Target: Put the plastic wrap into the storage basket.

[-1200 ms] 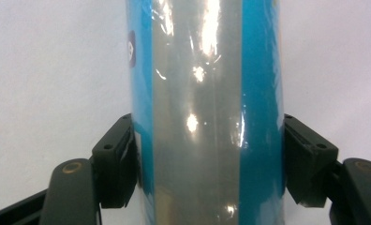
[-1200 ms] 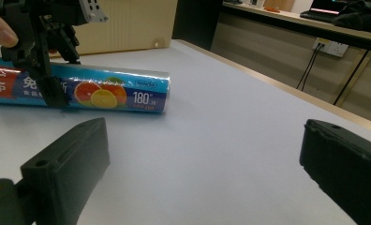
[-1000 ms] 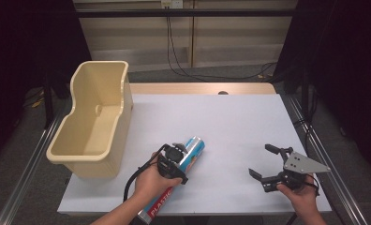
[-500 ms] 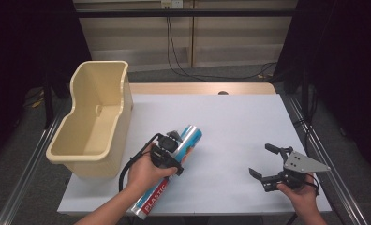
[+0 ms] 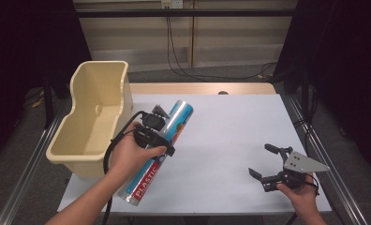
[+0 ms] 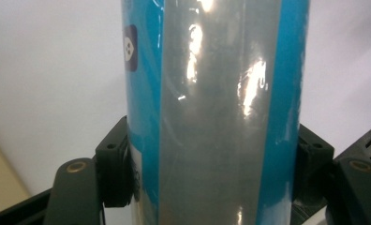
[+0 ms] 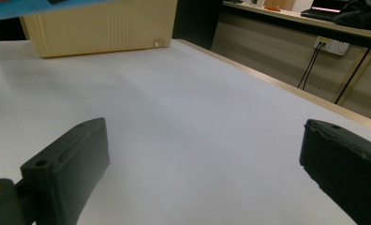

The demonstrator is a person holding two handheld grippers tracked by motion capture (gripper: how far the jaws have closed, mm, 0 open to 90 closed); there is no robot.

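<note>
Since a second ago the left gripper (image 5: 156,127) has carried the plastic-wrap tube (image 5: 159,150) leftward, beside the beige bin (image 5: 92,119), jaws clamped across its middle. It seems light and stiff but glossy, likely slippery; a mid-length hold balances it. The right gripper (image 5: 266,162) rests open, empty, on the white table (image 5: 230,126).

the left gripper (image 5: 153,127), clamped across the blue and silver roll (image 5: 161,146), has carried it from near the table's 6 o'clock edge toward 10 o'clock, closer to the beige tub (image 5: 91,117). the roll now sits higher in the high view, its top end pointing to 1 o'clock and its "plastic" end nearer the tub's front corner.
</note>
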